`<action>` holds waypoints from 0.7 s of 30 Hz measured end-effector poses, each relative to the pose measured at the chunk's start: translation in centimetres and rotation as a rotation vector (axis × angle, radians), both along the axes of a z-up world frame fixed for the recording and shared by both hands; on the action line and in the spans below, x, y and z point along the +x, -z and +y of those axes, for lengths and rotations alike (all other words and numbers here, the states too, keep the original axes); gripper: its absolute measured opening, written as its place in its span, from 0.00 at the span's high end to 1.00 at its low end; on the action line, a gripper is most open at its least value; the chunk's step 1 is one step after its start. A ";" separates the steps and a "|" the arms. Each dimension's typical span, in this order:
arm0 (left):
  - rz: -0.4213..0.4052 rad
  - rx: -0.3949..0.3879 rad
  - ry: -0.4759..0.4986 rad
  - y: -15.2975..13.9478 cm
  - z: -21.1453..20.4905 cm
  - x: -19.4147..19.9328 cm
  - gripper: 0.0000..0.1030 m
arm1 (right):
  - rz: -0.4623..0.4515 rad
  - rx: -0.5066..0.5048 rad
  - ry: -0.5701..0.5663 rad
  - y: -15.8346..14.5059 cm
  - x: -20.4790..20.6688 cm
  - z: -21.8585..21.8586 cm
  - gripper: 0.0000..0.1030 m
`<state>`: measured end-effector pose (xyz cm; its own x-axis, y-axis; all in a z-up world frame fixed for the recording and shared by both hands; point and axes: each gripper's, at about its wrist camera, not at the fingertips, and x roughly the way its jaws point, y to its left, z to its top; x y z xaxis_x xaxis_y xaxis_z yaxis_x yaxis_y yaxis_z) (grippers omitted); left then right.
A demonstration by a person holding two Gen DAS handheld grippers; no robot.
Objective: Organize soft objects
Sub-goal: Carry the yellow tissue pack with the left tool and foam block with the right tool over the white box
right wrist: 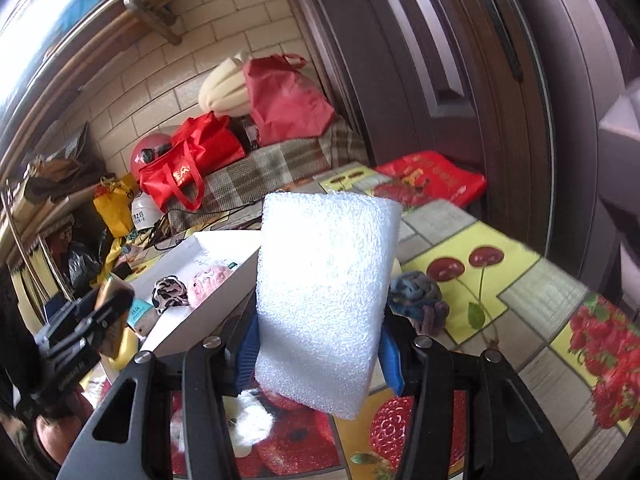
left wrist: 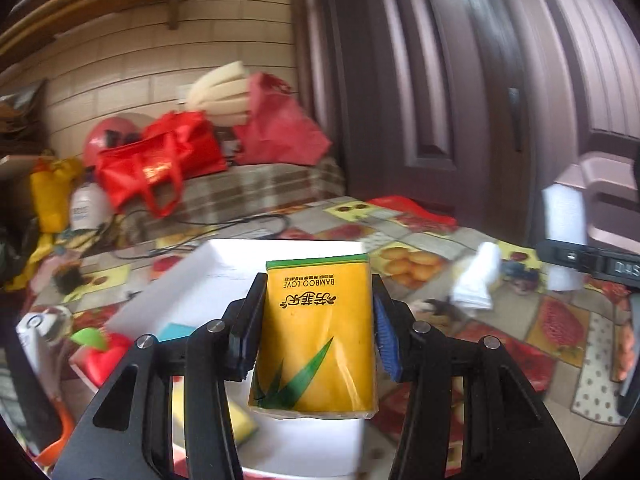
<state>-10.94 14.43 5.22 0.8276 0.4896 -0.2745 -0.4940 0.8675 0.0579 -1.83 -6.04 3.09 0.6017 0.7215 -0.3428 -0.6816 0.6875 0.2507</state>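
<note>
Table (right wrist: 520, 256): covered by a fruit-print cloth; the landmark for every entry below.
White box (right wrist: 208, 248): open, shallow, lying on the table's left half, seen in both views.
Red bags (left wrist: 160, 164): piled with a cream ribbed cushion (right wrist: 224, 88) on a checked surface beyond the table's far edge, against the tiled wall.
Foam block (right wrist: 324, 300): white, coarse-textured, raised above the table just right of the white box, tilted slightly.
Right gripper (right wrist: 318, 344): blue pads pinching the foam block's lower sides.
Tissue pack (left wrist: 316, 336): yellow, green leaf print, lettering upside down to the left wrist camera; raised above the white box's near part.
Left gripper (left wrist: 314, 336): pads pressed on both long sides of the tissue pack, pinching it.
Blue knitted bundle (right wrist: 416, 292): on the table, just right of the foam block.
Pink soft item (right wrist: 208, 280): inside the white box.
Black-and-white patterned soft item (right wrist: 170, 288): inside the white box, touching the pink one.
Red apple-shaped item (left wrist: 106, 356): green leaf, at the white box's left near corner.
</note>
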 end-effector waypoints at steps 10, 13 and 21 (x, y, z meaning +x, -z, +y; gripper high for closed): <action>-0.010 -0.059 -0.180 0.9 4.7 -2.1 0.53 | -0.111 -0.092 -0.094 0.4 -1.6 5.6 0.51; -0.007 -0.051 -0.208 1.0 5.5 -2.0 0.53 | -0.159 -0.106 -0.131 0.3 -2.7 6.7 0.50; -0.047 -0.152 -0.289 1.2 9.8 -3.3 0.53 | -0.138 -0.139 -0.230 0.6 -3.5 10.5 0.51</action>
